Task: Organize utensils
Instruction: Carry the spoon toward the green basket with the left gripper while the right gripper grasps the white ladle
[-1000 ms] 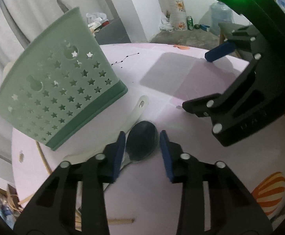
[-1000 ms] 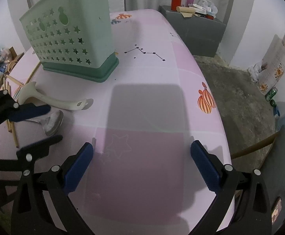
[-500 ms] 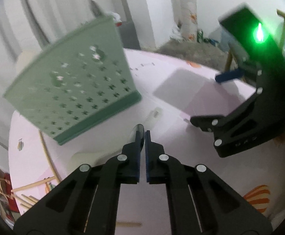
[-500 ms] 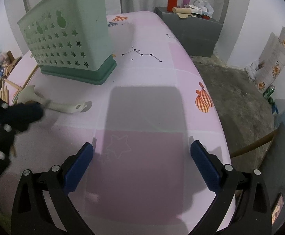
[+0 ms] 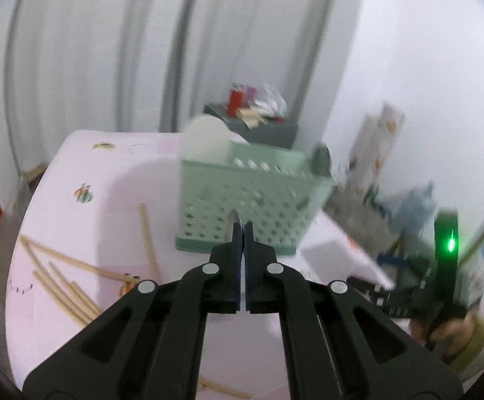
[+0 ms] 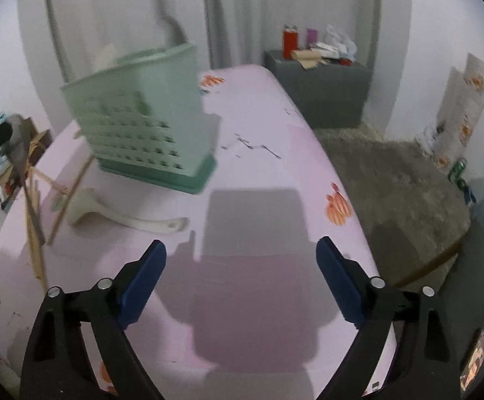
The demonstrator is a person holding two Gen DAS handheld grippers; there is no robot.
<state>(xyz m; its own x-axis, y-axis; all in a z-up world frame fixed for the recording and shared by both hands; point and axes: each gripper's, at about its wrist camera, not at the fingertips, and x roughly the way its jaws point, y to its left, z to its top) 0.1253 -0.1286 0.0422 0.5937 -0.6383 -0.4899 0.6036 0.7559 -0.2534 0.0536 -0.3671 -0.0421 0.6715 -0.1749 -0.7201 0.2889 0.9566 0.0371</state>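
A green perforated utensil basket (image 5: 255,200) stands on the pink table; it also shows in the right wrist view (image 6: 142,123). My left gripper (image 5: 242,233) is shut on a metal spoon, seen edge-on as a thin sliver between the pads, and is raised in front of the basket. In the right wrist view the spoon's bowl (image 6: 17,141) shows at the far left below the left gripper's finger. My right gripper (image 6: 238,280) is open and empty above the table. A white rice paddle (image 6: 122,216) lies in front of the basket.
Several wooden chopsticks (image 5: 62,276) lie scattered on the table's left part, also in the right wrist view (image 6: 35,213). A white utensil (image 5: 205,140) and a dark one (image 5: 321,160) stand in the basket. A grey cabinet (image 6: 321,90) stands beyond the table.
My left gripper shut on the spoon, lifted it off the table and swung up to face the basket. The right gripper stayed open and moved little.
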